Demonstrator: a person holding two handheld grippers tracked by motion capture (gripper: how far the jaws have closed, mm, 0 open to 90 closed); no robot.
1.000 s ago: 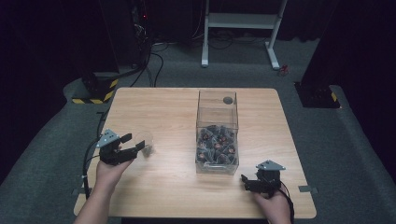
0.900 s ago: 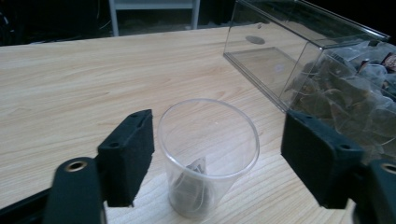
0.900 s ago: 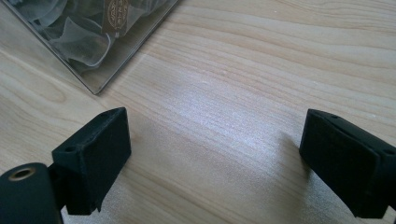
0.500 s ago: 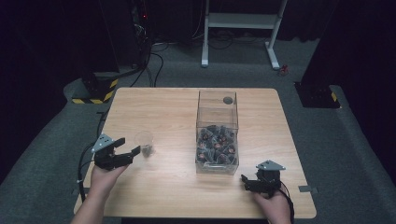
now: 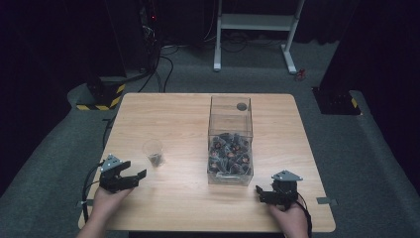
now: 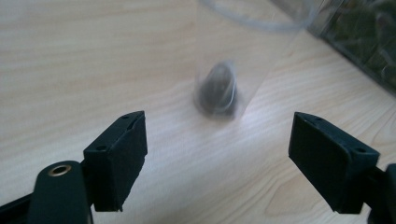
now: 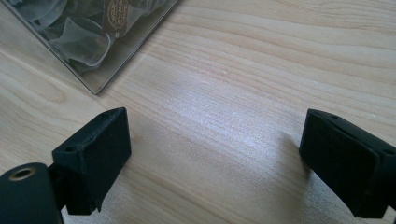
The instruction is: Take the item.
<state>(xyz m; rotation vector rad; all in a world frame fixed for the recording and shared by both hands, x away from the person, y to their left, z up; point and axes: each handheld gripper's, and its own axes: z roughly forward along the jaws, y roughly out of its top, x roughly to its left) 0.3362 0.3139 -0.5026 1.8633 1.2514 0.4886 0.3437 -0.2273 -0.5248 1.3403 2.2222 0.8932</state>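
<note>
A small clear cup [image 5: 153, 152] stands upright on the left half of the wooden table [image 5: 188, 119], with a dark round piece [image 6: 217, 88] lying in its bottom. My left gripper [image 5: 137, 168] sits just short of the cup, to its near left. Its jaws have just been opening and now stand wide with nothing between them. In the left gripper view the cup [image 6: 261, 51] stands beyond my left gripper [image 6: 219, 144]. My right gripper [image 5: 259, 194] rests open near the front right edge, beside the clear box [image 5: 230, 141] that holds several dark round pieces.
The tall clear box stands at the table's middle right, and its near corner [image 7: 93, 32] lies just ahead of my right gripper [image 7: 215, 140]. A cable trails off the table's left edge. Dark floor, a black-and-yellow base and a white frame lie beyond the table.
My left gripper has drawn back from the cup toward the near edge and sunk lower, leaving the cup standing alone. The right gripper has not moved.
</note>
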